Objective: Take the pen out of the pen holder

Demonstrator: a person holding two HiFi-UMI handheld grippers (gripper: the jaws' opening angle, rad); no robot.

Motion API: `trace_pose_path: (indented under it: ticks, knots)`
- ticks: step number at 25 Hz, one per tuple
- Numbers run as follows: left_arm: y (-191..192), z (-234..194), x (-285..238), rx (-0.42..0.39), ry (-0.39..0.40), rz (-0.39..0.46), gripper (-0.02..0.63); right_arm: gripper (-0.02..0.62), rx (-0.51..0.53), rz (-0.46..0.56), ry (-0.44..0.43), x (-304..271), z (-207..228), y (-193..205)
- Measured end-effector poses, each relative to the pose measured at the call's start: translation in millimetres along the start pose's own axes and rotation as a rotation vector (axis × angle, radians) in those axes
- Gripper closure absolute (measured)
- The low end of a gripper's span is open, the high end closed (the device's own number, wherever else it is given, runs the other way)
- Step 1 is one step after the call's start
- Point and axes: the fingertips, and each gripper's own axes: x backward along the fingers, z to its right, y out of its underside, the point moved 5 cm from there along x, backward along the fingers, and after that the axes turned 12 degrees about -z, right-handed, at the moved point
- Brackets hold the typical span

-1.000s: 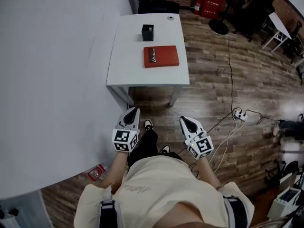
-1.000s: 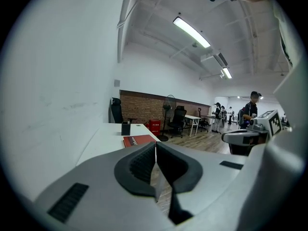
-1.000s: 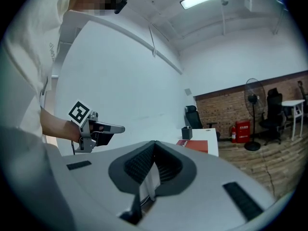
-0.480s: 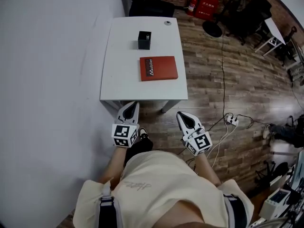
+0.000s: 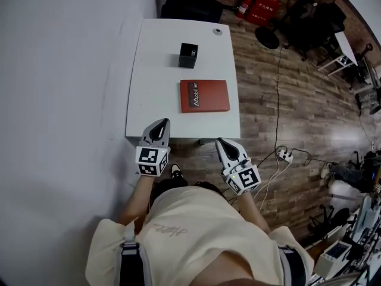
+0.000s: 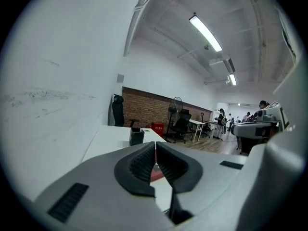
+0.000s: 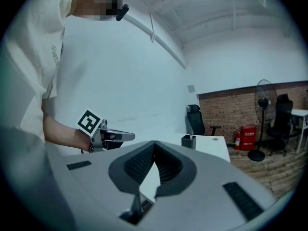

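left gripper [image 5: 159, 124] and right gripper [image 5: 222, 143] both pressed together on nothing by the table [image 5: 149, 100] edge; reach past the book [image 5: 205, 95], spread jaws above the holder [image 5: 188, 55]

Head view steeply down from above; both gripper views low, near level, toward the shared white table [image 5: 155, 88]
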Motion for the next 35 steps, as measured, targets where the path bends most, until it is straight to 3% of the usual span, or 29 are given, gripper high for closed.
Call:
trace_pose_path:
  ticks: [8,13,20,35]
  knots:
    - [5.1,-12.3,-14.1,0.026,-0.011,-0.044,0.584,0.588,-0.033,-0.02,-0.025,-31.7,27.6,0.6]
    - [-1.1,-14.2,-31.1,-0.006,-0.034,-0.064,0.584,0.588,-0.031,-0.005,-0.074,-61.8,49.1,1.0]
    - [-49.3,-7.8,-78.1,-0.053,-0.045,-0.047,0.584,0.588,0.049,0.023,-0.131,-101.1,106.5,-26.6]
    - [-107.2,-32.4,-147.6,-0.084,-0.106,-0.057,0.584,0.588,-0.015,0.047,-0.162,-159.5,183.6,-41.1]
